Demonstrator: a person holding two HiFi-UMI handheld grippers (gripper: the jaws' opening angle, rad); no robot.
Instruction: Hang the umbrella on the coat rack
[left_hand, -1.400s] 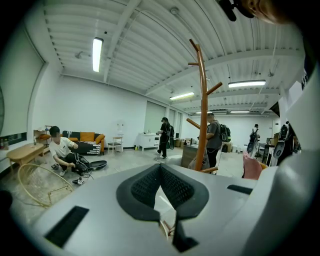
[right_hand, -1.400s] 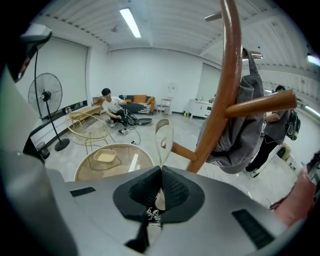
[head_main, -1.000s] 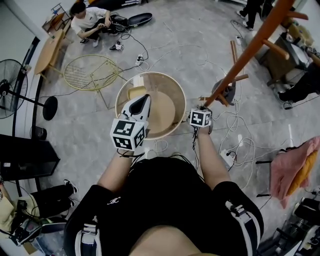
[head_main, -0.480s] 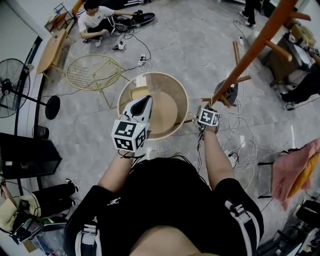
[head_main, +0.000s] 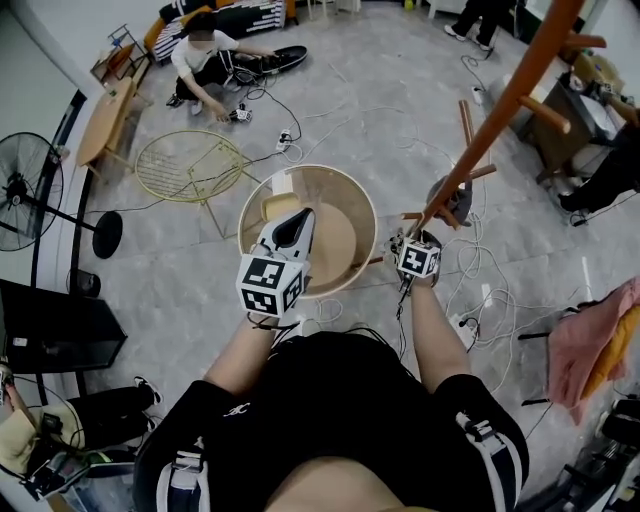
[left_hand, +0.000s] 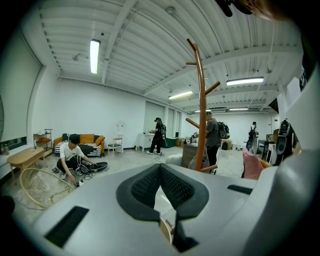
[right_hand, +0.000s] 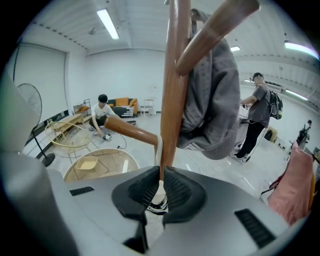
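Hanging over the round table (head_main: 330, 172), the left gripper (head_main: 300, 222) is pressing its jaws together on nothing. The right gripper (right_hand: 161, 172) is pinching a thin white strap (right_hand: 158, 145) right at the coat rack pole (right_hand: 172, 90), under a peg (right_hand: 220, 30). A grey cloth bundle (right_hand: 210, 100) is hanging there; I cannot tell if it is the umbrella.

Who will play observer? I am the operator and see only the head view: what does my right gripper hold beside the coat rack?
Observer: The right gripper is shut on a white thing with black stripes, apparently the umbrella.
Operator: Is it hooked on?
Observer: A white loop sits where the lower peg joins the pole; whether it bears weight, I cannot tell.
Operator: And my left gripper?
Observer: The left gripper is shut, with nothing between its jaws.
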